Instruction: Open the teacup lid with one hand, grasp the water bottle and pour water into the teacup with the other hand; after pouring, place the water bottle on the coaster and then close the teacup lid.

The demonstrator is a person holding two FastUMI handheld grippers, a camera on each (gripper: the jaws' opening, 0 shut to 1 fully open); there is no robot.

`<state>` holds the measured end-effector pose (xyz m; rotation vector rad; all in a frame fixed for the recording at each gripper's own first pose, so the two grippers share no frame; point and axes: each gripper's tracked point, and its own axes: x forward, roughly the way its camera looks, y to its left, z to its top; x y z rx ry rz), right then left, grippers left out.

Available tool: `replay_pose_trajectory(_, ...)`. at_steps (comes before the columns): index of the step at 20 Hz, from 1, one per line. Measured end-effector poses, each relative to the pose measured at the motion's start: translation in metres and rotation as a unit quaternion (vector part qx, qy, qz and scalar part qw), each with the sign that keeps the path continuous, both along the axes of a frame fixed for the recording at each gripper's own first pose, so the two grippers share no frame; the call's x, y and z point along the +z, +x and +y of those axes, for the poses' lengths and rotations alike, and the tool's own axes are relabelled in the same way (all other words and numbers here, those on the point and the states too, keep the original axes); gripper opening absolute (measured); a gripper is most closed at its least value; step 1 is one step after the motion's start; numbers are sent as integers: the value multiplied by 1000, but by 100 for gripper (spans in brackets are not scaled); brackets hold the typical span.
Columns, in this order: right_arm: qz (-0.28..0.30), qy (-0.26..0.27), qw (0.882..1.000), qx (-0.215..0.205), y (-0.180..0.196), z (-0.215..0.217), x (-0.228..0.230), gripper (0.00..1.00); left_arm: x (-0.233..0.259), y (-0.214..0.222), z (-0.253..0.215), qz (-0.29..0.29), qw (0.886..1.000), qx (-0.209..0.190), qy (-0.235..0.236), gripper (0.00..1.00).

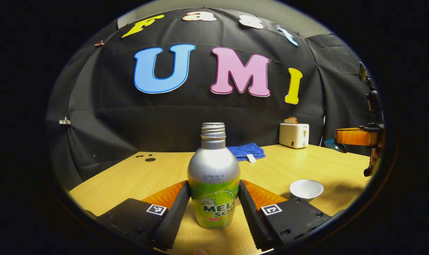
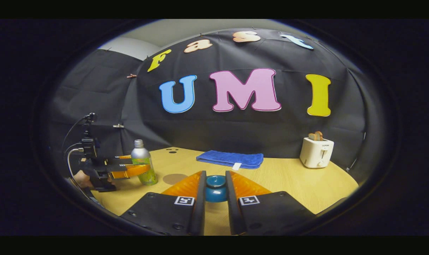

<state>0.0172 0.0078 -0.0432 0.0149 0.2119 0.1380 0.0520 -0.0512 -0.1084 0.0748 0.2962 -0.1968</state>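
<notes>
Left gripper view: water bottle (image 1: 213,177) upright, neck up, jaws clamping it; right jaws grip teacup lid (image 2: 215,188).

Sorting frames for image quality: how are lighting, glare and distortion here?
Left gripper view: dim and warm; glare streaks the silver bottle; the table edge bows with fisheye; the teacup casts a shadow to its right. Right gripper view: sharper at centre, where the lid gleams; the toaster is well lit; the left tool is small near the dim edge.
</notes>
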Motion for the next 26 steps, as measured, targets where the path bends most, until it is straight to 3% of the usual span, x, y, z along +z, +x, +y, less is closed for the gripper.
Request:
replay_pose_trajectory(1, 1, 0, 1000, -1, 1, -2, -2, 31, 8, 0, -1, -11, 1000, -3, 11, 82)
replay_pose_trajectory(3, 1, 4, 1000, -3, 1, -5, -1, 27, 25, -2, 1, -38, 998, -10, 51, 81)
replay_pose_trajectory(4, 0, 6, 1000, -3, 0, -7, 0, 36, 31, -3, 3, -49, 995, -11, 81, 81)
replay_pose_trajectory(5, -1, 8, 1000, -4, 0, -10, 1, 36, 37, -5, 5, -56, 992, -12, 116, 81)
replay_pose_trajectory(8, -3, 10, 1000, -15, -2, -23, 5, 27, 38, -7, 5, -63, 975, -23, 214, 81)
replay_pose_trajectory(10, -5, 11, 1000, -23, -4, -32, 8, 27, 31, -10, -4, -58, 961, -47, 266, 81)
replay_pose_trajectory(13, -10, 11, 999, -33, -7, -43, 15, 27, 17, -12, -19, -57, 930, -87, 352, 81)
replay_pose_trajectory(14, -13, 13, 999, -34, -8, -45, 17, 31, 14, -13, -26, -59, 917, -102, 381, 81)
replay_pose_trajectory(16, -18, 18, 999, -36, -10, -49, 22, 27, 6, -15, -36, -67, 890, -128, 433, 80)
replay_pose_trajectory(18, -20, 18, 999, -41, -12, -55, 24, 31, -1, -13, -47, -69, 869, -147, 467, 80)
replay_pose_trajectory(26, -26, 29, 998, -50, -17, -69, 31, 31, -9, -15, -66, -84, 787, -186, 582, 80)
